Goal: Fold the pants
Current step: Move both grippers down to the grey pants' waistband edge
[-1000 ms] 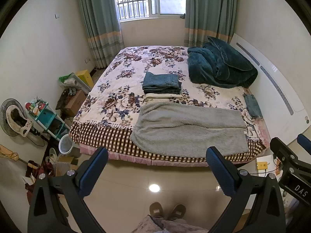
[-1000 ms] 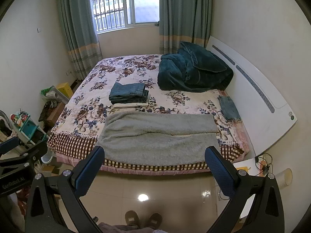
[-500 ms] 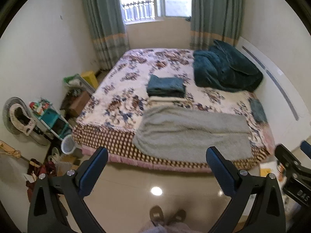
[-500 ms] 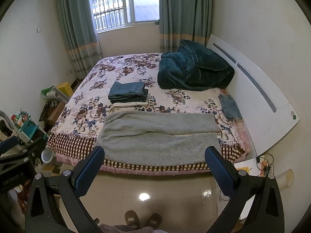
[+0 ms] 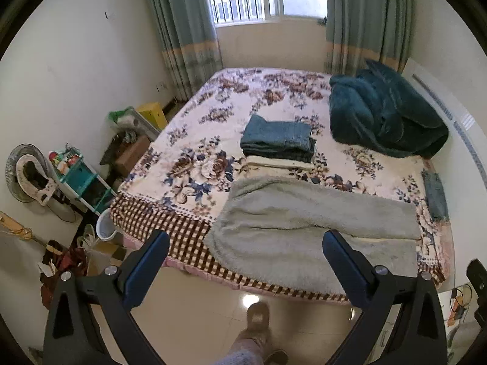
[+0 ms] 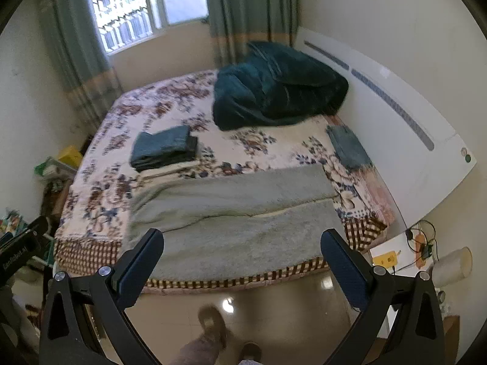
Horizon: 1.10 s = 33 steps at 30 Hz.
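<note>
Grey fleece pants (image 5: pixel 310 228) (image 6: pixel 237 216) lie flat across the near edge of the floral bed (image 5: pixel 207 140) (image 6: pixel 170 109), waist to the left, both legs stretched right. My left gripper (image 5: pixel 245 246) is open, held above the floor short of the bed, nothing between its fingers. My right gripper (image 6: pixel 242 245) is open too, also off the bed, facing the middle of the pants. Neither touches the fabric.
A stack of folded jeans (image 5: pixel 278 140) (image 6: pixel 164 147) sits behind the pants. A teal blanket (image 5: pixel 383 115) (image 6: pixel 277 88) is heaped by the white headboard (image 6: pixel 404 121). A small folded cloth (image 6: pixel 348 147) lies far right. Shelf, fan (image 5: pixel 26 176) and clutter stand left. A person's foot (image 5: pixel 258 319) steps on the tiled floor.
Both grippers have come closer to the bed, so the pants look larger. The right view has tilted. The person's foot has stepped forward.
</note>
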### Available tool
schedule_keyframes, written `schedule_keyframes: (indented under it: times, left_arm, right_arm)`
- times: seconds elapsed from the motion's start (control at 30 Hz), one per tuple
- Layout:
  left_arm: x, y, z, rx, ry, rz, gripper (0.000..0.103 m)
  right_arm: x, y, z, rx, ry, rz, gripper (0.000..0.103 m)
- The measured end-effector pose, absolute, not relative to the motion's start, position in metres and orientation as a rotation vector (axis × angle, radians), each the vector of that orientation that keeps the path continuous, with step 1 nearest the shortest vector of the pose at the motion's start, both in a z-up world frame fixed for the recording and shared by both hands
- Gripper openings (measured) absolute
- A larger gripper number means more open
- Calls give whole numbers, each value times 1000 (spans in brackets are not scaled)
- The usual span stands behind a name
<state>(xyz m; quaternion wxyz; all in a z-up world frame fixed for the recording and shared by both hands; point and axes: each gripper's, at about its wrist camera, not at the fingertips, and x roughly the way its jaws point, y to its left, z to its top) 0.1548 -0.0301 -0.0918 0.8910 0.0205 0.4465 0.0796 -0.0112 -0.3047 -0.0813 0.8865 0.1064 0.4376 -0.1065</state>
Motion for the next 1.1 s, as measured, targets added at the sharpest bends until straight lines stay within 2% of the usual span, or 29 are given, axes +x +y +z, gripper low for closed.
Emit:
schedule_keyframes:
  times: [0.33,0.57,0.77,0.87,0.97,1.1]
  left_arm:
    - [327,-62,-173,85,1075,112,103]
    - [445,-72,-272,64,1211,122,103]
    - [519,-60,-391,-55,1399,214,103]
    - [551,-39,-459,-227,1511,294,103]
    - [577,-19,-503,-384,1547,389,103]
    - [601,9,-558,-572,1562,526,102]
  right_arm:
    - [190,-359,-183,308,1036,-387,103]
    - [322,-405,-283,415,1125,-499,103]
    - [409,-458,-406,539,1198,-595,103]
    - [445,-490,-477,615,1243,-644,103]
    - [481,-521,-556,707,1292,-682,103]
    - [508,-546,-630,771,1356,-714,103]
